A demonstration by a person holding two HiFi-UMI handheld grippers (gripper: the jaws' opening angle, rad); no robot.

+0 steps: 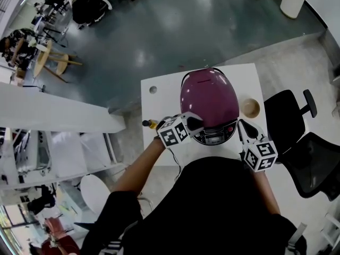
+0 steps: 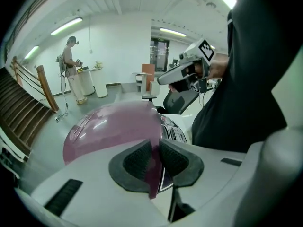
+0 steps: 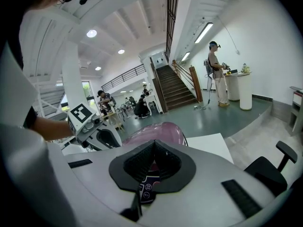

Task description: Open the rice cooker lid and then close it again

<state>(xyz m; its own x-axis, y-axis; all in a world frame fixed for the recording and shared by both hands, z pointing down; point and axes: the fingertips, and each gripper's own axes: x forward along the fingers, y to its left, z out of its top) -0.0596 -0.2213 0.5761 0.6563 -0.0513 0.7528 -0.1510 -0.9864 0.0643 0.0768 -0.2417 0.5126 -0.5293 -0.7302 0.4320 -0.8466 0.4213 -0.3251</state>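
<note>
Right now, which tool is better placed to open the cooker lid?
Left. The left tool sits at the front edge of the lid, just above the panel, jaws slightly apart with the lid showing between them. The right tool is shut, off to the panel's right.

The left tongs (image 2: 155, 148) are pointing down at the closed purple rice cooker lid (image 2: 113, 126), their pads standing narrowly apart with purple showing through the gap. The cooker's control panel (image 2: 173, 132) is sitting just to the right. Beyond, a hand is holding the right tongs (image 2: 187, 74) above a black office chair (image 2: 177, 100).
</note>
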